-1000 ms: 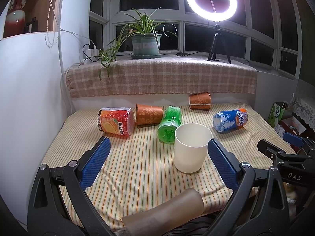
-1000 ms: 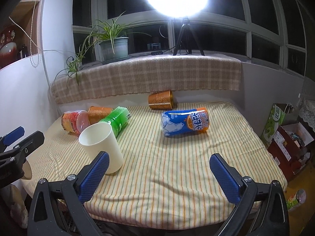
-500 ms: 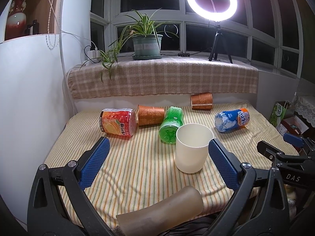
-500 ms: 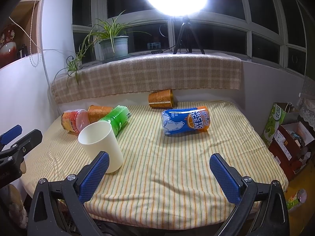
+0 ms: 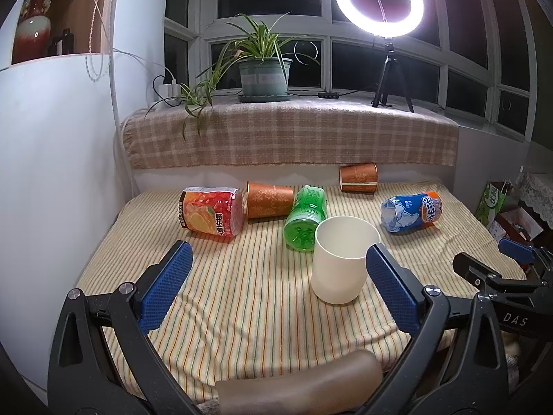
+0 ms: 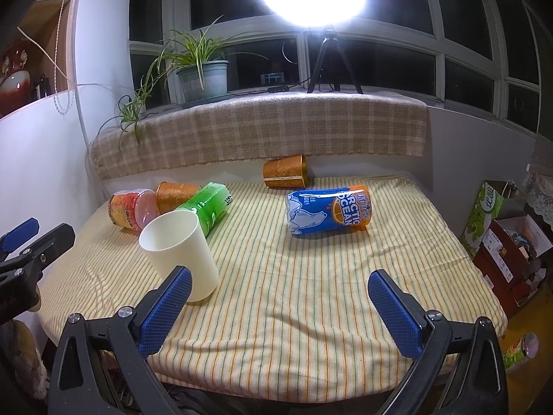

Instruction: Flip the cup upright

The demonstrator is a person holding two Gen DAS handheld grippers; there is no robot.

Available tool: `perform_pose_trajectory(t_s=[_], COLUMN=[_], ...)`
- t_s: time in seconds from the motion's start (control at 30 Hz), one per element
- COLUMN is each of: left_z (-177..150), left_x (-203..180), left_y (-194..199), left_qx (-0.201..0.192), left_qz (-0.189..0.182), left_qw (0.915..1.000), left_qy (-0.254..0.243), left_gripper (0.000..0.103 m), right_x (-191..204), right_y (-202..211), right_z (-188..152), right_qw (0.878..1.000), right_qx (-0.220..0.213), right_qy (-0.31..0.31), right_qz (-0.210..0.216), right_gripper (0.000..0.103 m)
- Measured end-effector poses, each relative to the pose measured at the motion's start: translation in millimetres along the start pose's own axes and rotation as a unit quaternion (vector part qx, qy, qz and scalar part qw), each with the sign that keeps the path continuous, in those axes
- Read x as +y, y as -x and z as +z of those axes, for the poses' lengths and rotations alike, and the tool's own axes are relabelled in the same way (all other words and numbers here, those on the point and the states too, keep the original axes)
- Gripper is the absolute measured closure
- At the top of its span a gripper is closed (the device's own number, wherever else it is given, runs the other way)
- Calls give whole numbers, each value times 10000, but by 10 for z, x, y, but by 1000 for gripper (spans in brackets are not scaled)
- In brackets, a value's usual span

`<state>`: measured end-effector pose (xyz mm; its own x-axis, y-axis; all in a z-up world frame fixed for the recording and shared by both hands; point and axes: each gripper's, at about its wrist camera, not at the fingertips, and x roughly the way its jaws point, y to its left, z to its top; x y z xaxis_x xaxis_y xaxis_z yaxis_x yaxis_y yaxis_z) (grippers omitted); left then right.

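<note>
Your left gripper [image 5: 278, 266] is spread wide and holds nothing. Your right gripper [image 6: 280, 292] is also spread wide and empty. The white cup [image 5: 342, 259] stands upright on the striped cloth [image 5: 249, 297], mouth up, just beside the right finger of your left gripper, not between the pads. Behind the cup lies a green bottle [image 5: 306, 218], close to it. A blue can [image 6: 328, 212] lies on its side, well apart from the cup.

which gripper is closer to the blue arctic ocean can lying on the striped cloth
Right. The right gripper faces the blue can almost straight ahead, open and apart from it. The left gripper sits further left, with the can off to its right beyond the white cup.
</note>
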<state>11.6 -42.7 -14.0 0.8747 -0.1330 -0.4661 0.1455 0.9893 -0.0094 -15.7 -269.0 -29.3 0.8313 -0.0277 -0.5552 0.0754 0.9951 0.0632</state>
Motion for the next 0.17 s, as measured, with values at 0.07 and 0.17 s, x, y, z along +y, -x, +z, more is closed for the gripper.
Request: perform_pose_trajectory(t_s=[0.07, 0.17], left_z=[-8, -9], left_x=[4, -19], left_y=[12, 12], left_qx=[-53, -83], left_qz=[33, 87], left_qw=[10000, 9999], left_qy=[-13, -67], left_gripper=[1, 1], right_x=[16, 36], right_y=[-5, -7], right_z=[-1, -7], right_qw=[10000, 10000], right_qx=[4, 6], right_qy=[24, 47], right_qz=[8, 24], right_gripper=[0, 0])
